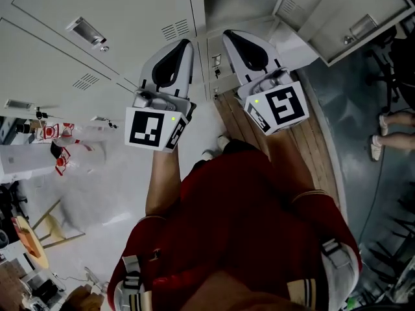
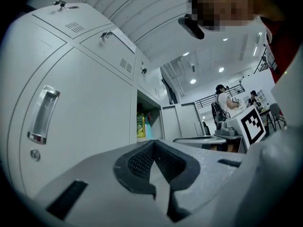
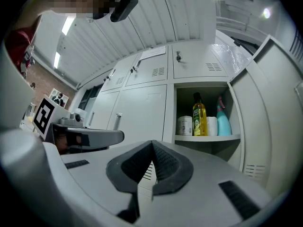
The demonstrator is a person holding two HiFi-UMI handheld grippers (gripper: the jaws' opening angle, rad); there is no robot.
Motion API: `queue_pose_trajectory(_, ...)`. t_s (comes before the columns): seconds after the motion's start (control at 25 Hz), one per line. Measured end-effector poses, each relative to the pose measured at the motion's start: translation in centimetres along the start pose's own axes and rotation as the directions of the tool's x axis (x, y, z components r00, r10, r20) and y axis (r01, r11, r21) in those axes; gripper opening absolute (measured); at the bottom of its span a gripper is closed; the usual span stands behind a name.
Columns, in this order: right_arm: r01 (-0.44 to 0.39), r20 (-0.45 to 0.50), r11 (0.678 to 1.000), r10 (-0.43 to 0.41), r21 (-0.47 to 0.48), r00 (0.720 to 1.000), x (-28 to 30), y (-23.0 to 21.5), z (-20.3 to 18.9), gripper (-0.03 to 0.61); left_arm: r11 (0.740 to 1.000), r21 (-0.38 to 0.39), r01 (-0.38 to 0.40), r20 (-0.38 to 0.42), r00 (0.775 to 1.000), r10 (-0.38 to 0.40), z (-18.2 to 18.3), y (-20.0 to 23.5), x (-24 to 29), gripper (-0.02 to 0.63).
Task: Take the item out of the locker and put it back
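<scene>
In the right gripper view the open locker (image 3: 208, 137) holds a white jar (image 3: 184, 125), a yellow bottle (image 3: 199, 117), a white roll (image 3: 211, 126) and a teal spray bottle (image 3: 223, 119) on its shelf. My right gripper (image 3: 152, 143) is shut and empty, well short of the shelf. My left gripper (image 2: 154, 143) is also shut with nothing in it, facing closed locker doors; the yellow bottle (image 2: 140, 124) shows further along. In the head view the left gripper (image 1: 185, 42) and right gripper (image 1: 227, 34) are held side by side in front of the lockers.
The locker's door (image 3: 265, 112) stands swung open at the right. Closed grey lockers (image 2: 85, 112) fill the left side. People stand at a desk (image 2: 225, 103) far behind. A wooden strip of floor (image 1: 311, 148) runs below the lockers.
</scene>
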State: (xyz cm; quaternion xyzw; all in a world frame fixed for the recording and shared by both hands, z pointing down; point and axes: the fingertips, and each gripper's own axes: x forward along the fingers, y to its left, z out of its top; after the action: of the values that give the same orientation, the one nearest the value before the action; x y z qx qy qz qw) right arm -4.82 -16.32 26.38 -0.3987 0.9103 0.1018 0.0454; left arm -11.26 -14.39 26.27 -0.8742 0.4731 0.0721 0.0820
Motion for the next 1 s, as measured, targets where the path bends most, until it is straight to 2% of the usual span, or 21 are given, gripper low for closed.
queue_pose_trajectory(0.2,-0.024,-0.004,1.0,0.024,-0.01,1.0,-1.1,2.4,-0.7,-0.003,1.0,-0.015,-0.013,0.001,1.0,0.013,-0.7,0.0,-2.2,0.006)
queue_pose_trajectory(0.56,-0.019,-0.039,0.999,0.018,-0.028,0.999,-2.7,4.5,-2.0,-0.003,0.999,-0.033,-0.012,0.001,1.0,0.012,-1.5,-0.5,-4.2,0.006)
queue_pose_trajectory(1.0,-0.012,-0.037,0.999,0.011,-0.043,0.999,-4.4,3.2,-2.0,-0.003,0.999,-0.035,-0.01,0.0,1.0,0.01,-1.6,-2.2,-3.5,0.006)
